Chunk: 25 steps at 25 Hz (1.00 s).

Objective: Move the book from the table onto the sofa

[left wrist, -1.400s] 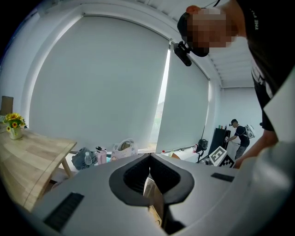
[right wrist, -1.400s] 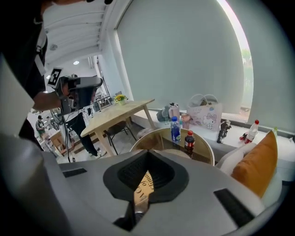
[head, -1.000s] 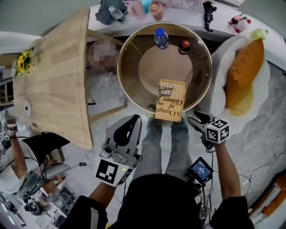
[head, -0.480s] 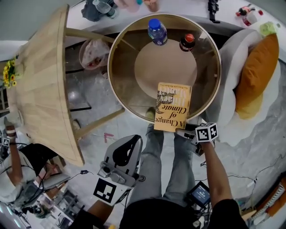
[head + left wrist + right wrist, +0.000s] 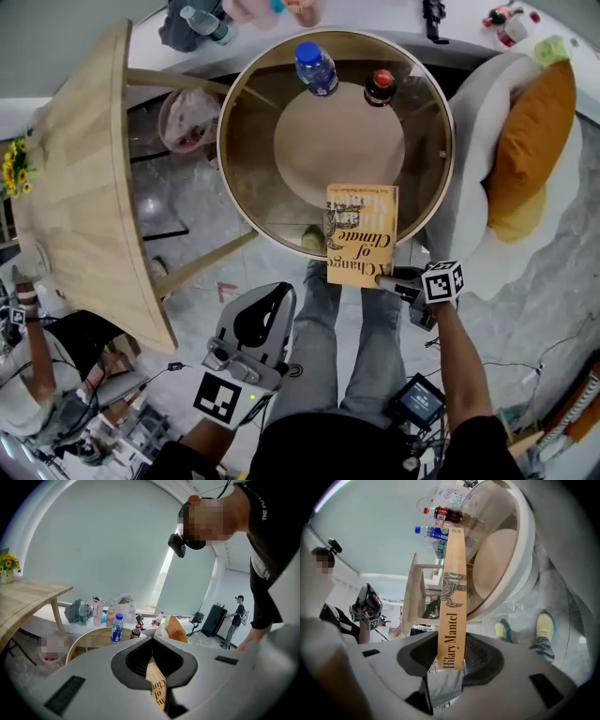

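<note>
The yellow book (image 5: 361, 234) lies on the round glass table (image 5: 236, 103), its near end overhanging the rim. My right gripper (image 5: 398, 278) is at the book's near right corner. In the right gripper view the spine (image 5: 452, 597) stands between the jaws of that gripper (image 5: 451, 660), which have just been closing and now press on it. My left gripper (image 5: 272, 292) hangs lower left of the table, off the book, with its fingertips together. Through the left gripper (image 5: 152, 641) part of the book (image 5: 157, 688) shows. The white sofa (image 5: 469, 178) with an orange cushion (image 5: 530, 131) stands right of the table.
A blue-capped water bottle (image 5: 314, 67) and a cola bottle (image 5: 379, 86) stand at the table's far side. A wooden table (image 5: 75, 187) fills the left. The person's legs (image 5: 328, 328) are just below the book. Clutter lines the white ledge at the back.
My right gripper came in from the lower right, rolled over and closed onto the book's near right corner. My left gripper dropped a little. The book lies where it was.
</note>
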Tool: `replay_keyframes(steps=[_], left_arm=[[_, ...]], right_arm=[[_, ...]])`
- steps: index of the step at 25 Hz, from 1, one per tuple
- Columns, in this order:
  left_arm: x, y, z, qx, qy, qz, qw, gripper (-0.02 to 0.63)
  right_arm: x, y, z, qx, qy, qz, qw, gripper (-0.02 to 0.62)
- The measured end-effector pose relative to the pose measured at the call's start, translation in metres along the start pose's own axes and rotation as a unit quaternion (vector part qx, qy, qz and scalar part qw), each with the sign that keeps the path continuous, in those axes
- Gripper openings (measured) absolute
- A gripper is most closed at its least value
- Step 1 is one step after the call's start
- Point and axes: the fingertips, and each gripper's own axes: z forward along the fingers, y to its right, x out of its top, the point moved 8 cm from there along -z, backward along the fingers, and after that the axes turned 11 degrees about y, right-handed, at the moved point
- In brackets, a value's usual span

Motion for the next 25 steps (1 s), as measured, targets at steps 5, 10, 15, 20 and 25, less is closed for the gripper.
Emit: replay_keyframes(steps=[5,10,15,20,25], left_arm=[[0.018,0.007,0.005,-0.006,0.013,0.004,0.9999,0.014],[0.043,0.009,0.007,-0.009,0.029,0.019,0.9994,0.014],[0.072,0.014,0.004,-0.009,0.042,0.035,0.9984,0.014],[0.099,0.028,0.004,-0.017,0.054,0.054,0.9969,0.014],[0.128,0.051,0.0,-0.032,0.092,0.069,0.9929,0.014]], right_arm=[[0.008,-0.021,-0.022,0.016,0.04,0.001,0.999,0.151],[0.024,-0.054,-0.023,0.068,0.097,0.013,0.993,0.149],[0.058,-0.104,-0.035,0.107,0.17,0.003,0.98,0.149],[0.103,-0.168,-0.073,0.134,0.242,-0.029,0.961,0.149],[0.128,-0.231,-0.13,0.127,0.322,-0.068,0.936,0.149]])
